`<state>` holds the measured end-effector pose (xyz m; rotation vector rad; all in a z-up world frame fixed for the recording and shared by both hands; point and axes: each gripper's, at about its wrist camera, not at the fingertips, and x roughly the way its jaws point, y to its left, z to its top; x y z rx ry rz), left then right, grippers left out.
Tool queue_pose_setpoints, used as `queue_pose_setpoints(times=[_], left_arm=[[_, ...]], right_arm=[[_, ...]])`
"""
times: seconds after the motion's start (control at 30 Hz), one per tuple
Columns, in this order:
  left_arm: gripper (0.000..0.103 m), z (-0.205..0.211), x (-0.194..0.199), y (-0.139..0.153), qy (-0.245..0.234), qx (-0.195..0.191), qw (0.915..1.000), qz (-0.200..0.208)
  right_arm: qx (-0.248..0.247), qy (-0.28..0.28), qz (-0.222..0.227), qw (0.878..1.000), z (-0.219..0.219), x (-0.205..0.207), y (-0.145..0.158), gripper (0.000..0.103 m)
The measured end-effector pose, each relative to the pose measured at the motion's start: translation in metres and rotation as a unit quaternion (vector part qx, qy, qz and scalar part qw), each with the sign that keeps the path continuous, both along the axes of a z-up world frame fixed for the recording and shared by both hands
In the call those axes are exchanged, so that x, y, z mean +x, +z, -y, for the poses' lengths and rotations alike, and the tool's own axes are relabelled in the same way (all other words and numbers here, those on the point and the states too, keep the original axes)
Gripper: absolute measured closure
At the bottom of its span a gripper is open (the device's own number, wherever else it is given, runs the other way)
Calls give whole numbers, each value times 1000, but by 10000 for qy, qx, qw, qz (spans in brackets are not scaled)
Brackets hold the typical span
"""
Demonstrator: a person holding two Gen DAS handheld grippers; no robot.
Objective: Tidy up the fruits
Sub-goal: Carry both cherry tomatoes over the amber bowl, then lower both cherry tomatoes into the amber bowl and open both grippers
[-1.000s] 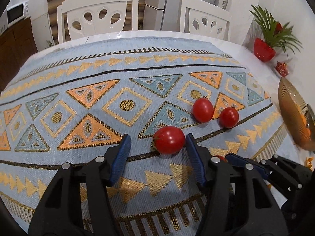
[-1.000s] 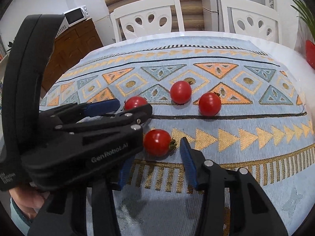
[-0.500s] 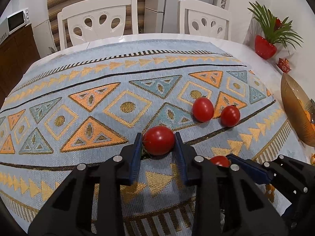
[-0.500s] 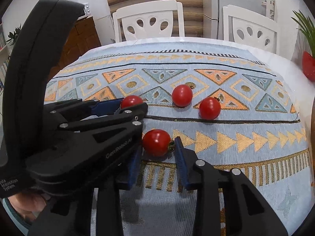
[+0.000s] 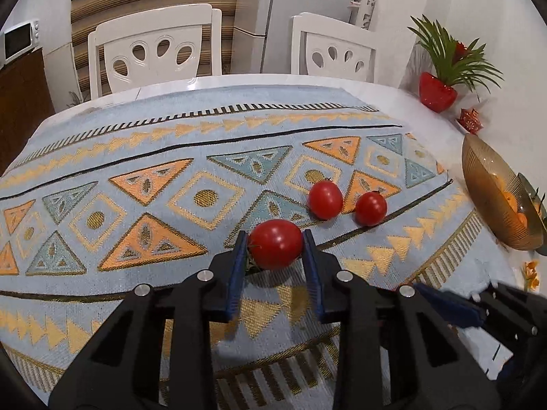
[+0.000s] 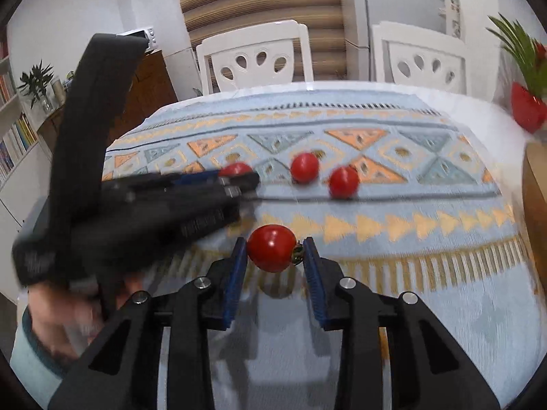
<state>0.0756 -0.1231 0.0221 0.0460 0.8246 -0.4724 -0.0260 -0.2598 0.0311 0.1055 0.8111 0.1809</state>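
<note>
1. since half a second ago the blue-padded jaws of the left hand-held gripper (image 5: pixel 275 249) have gone from flanking the large glossy red tomato (image 5: pixel 275 244) to pinching it on both sides; a second ago they stood wide apart around it.
2. the right hand-held gripper (image 6: pixel 274 255) has made the same change: its pads now press against the smaller round red tomato with a green stem (image 6: pixel 271 252), the stem end turned to the right pad.
3. the right view is motion-blurred and a shadow lies on the cloth below that tomato, so i judge it is lifted off the surface; for the left one i cannot tell whether it has left the cloth.
4. my reading is that both grasps are done and the carry is next, probably toward the amber ribbed glass bowl (image 5: pixel 492 184) at the right edge, which already holds orange fruit.
5. two more small red tomatoes (image 5: pixel 325 200) sit side by side on the blue patterned woven tablecloth (image 5: pixel 102 177), just far and right of the left hand-held gripper, so more trips remain.
6. in the right view the left hand-held gripper crosses the left half of the scene, near and left of those loose tomatoes, with the person's hand (image 6: pixel 65 321) beneath it.
</note>
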Motion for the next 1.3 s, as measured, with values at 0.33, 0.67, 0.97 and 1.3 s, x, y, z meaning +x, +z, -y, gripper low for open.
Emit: queue_pose_setpoints(times=[0.33,0.67,0.97,1.3], left_arm=[[72,49,-37,37,-472,-56,9987,206],[72,156,-85,74,-1424,-94,9885,492],[72,233,-125,89,-2036,-107,9767,675],[72,286,-148,91,-2566,-152,9642,644]], right_arm=[[472,-819,42,9955,82,-53,20,70],[828,-1955,661,9750,203,-107,74,70],[969,-2868,856,9492,287,-149,87,70],[996,-3175,734,9401,318,-159,81,70]])
